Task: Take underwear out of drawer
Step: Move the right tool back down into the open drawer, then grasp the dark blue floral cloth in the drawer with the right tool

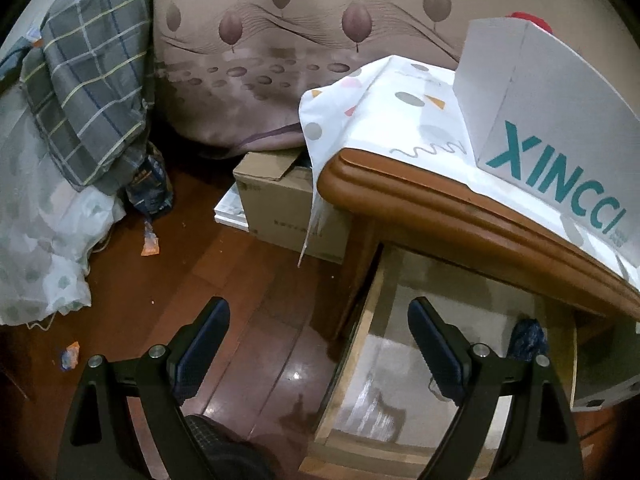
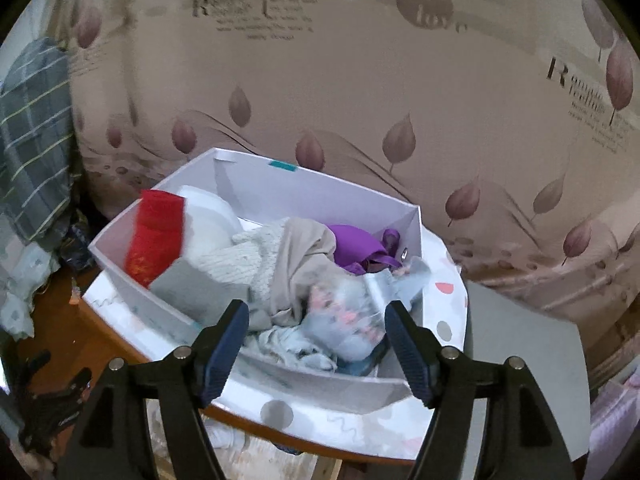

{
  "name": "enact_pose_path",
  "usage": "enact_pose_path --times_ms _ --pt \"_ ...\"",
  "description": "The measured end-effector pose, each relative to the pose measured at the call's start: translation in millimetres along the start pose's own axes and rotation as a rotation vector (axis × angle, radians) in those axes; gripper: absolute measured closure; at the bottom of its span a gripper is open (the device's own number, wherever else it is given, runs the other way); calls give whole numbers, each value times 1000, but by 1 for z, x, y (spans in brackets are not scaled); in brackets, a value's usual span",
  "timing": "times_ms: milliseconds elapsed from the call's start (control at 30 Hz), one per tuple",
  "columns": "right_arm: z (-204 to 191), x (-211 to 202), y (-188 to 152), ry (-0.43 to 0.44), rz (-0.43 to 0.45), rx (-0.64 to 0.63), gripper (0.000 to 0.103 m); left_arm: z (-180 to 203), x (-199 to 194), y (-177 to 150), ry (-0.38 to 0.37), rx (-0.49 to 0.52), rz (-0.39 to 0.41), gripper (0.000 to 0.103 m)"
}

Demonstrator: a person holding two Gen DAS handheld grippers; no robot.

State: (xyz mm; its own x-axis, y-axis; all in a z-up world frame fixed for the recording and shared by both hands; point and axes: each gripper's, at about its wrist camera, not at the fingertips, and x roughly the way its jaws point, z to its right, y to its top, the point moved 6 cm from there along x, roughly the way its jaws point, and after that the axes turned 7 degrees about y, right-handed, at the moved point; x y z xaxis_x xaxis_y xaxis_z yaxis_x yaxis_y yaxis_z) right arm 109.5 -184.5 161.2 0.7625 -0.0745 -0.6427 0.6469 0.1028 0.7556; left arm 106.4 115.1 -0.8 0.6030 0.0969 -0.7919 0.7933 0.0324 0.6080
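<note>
An open wooden drawer [image 1: 360,344] sticks out under the nightstand top [image 1: 440,200]. Its pale bottom is mostly bare, with one dark blue garment [image 1: 528,340] bunched at the right side. My left gripper [image 1: 320,316] hangs open over the drawer's left wall, holding nothing. On the nightstand stands a white box [image 2: 320,388] full of underwear: red [image 2: 156,236], cream knit [image 2: 248,256], purple [image 2: 356,246]. A pale blue floral piece [image 2: 344,320] lies on top of the pile. My right gripper [image 2: 316,312] is open just above it, pads not touching it.
A spotted white cloth [image 1: 380,120] covers the nightstand top under the box [image 1: 540,120]. A cardboard box [image 1: 280,200] sits on the wood floor [image 1: 200,280] beside the nightstand. Plaid bedding [image 1: 92,100] hangs at the left, a leaf-print curtain [image 1: 280,60] behind. Wrapper scraps [image 1: 150,242] litter the floor.
</note>
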Motion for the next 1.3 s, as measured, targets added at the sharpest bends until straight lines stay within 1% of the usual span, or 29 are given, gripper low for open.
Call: enact_pose_path --times_ms 133,333,400,533,633,700,800,867,933,1033,1100,1133,1167,1233,1300 --pt "-8 -20 -14 31 15 -42 31 5 3 -1 -3 11 -11 14" --pt "-15 -37 -50 53 11 -92 31 15 5 -5 -8 49 -15 14" --pt "-16 -37 -66 60 -4 -96 31 20 5 -7 -6 64 -18 13" --pt "-15 -26 -104 76 -75 -100 31 22 9 -10 -12 67 -40 13" --pt "-18 -11 -137 103 -133 -125 31 19 9 -9 -25 44 -50 13" --pt "-21 0 -155 119 -162 -155 31 15 11 -8 -7 36 -50 13" --pt "-34 26 -185 177 -230 -216 31 11 13 -9 -12 20 -64 12" --pt "-40 44 -199 209 -265 -256 31 8 15 -9 -14 3 -73 12" --pt "-45 61 -209 232 -294 -299 31 6 16 -8 4 3 -70 12" --pt "-52 93 -221 238 -329 -371 31 5 17 -6 -4 -9 -75 12" --pt "-56 114 -227 221 -354 -419 31 4 18 -6 -14 -16 -83 12" --pt "-56 123 -231 222 -369 -429 32 4 19 -6 -11 -14 -84 12" --pt "-57 133 -236 230 -387 -438 39 4 20 -6 -5 -10 -83 12" --pt "-57 147 -242 222 -414 -460 46 4 21 -5 5 1 -82 12" --pt "-56 162 -251 215 -438 -486 47 4 22 -5 0 -6 -85 12"
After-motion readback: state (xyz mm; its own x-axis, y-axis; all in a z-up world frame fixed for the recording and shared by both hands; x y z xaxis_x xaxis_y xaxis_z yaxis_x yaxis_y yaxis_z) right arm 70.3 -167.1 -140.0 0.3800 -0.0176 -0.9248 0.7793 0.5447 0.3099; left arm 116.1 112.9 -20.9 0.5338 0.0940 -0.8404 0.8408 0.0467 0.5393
